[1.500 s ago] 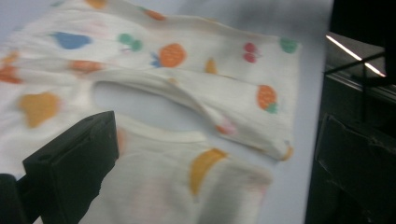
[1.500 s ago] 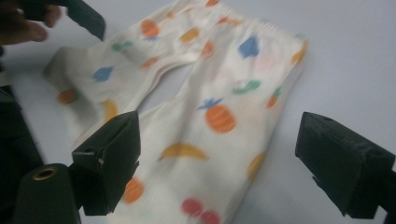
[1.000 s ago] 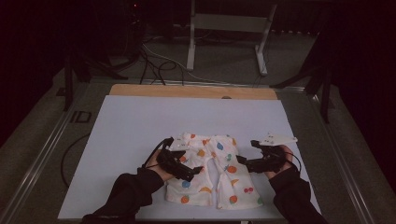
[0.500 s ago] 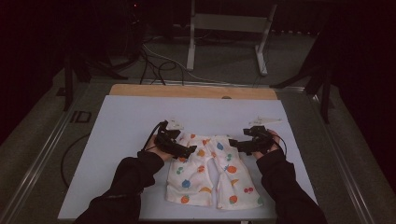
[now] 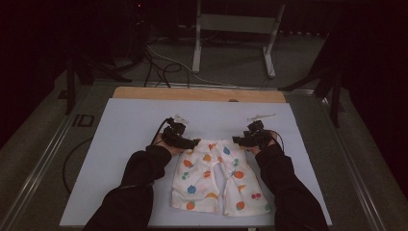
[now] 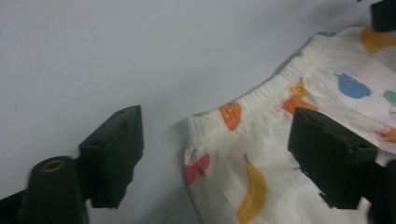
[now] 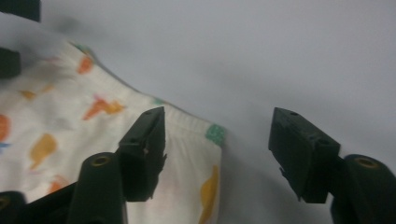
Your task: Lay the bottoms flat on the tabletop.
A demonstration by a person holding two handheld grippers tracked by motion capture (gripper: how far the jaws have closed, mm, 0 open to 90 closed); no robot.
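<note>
A pair of small white shorts (image 5: 216, 178) printed with coloured fruit lies flat on the white board, waistband at the far end. My left gripper (image 5: 191, 143) sits at the waistband's left corner, my right gripper (image 5: 239, 140) at its right corner. In the left gripper view the elastic corner of the shorts (image 6: 219, 126) lies between the open jaws of the left gripper (image 6: 217, 140); they have just been closing and no pad presses the cloth. In the right gripper view the other corner of the shorts (image 7: 205, 135) lies between the narrowing jaws of the right gripper (image 7: 224, 149), untouched.
The white board (image 5: 120, 144) covers the table, with a wooden strip (image 5: 192, 94) along its far edge. Two small pale items (image 5: 262, 116) (image 5: 180, 118) lie beyond the grippers. Past the table are floor cables (image 5: 163, 62) and a metal stand (image 5: 231, 24).
Both hands have moved away from the person, from the middle of the shorts out to the two waistband corners, and dropped lower. Both pairs of jaws have narrowed.
</note>
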